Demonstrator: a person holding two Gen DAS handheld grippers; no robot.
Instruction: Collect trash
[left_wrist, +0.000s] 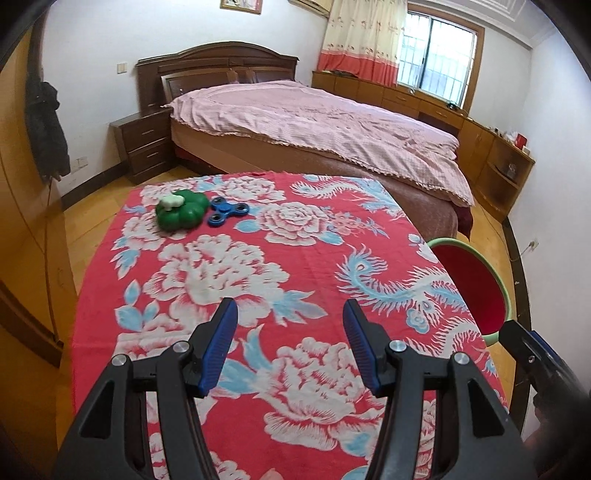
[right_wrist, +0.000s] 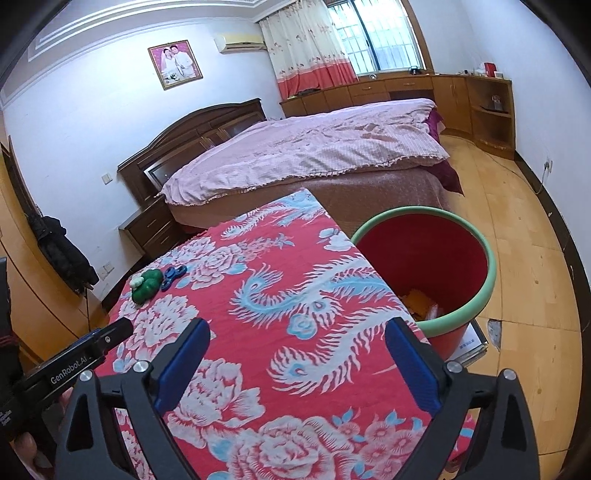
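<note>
A: Left wrist view: your left tool (left_wrist: 290, 325) hovers over the worktop (left_wrist: 295, 266), released and empty.

B: And your right tool (right_wrist: 297, 354)?

A: Released wide too, holding nothing. Scraps (right_wrist: 424, 302) lie in the bin (right_wrist: 491, 273) beside the worktop; a green toy (left_wrist: 181, 214) touches a spinner (left_wrist: 227, 212) at the far corner.

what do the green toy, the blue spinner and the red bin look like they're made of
Green toy: likely glossy moulded plastic, with highlights on its rounded lobes.
Blue spinner: probably hard plastic, smooth, with dark round inserts; metal cannot be ruled out.
Red bin: looks like smooth plastic, with a pale green rim.
</note>
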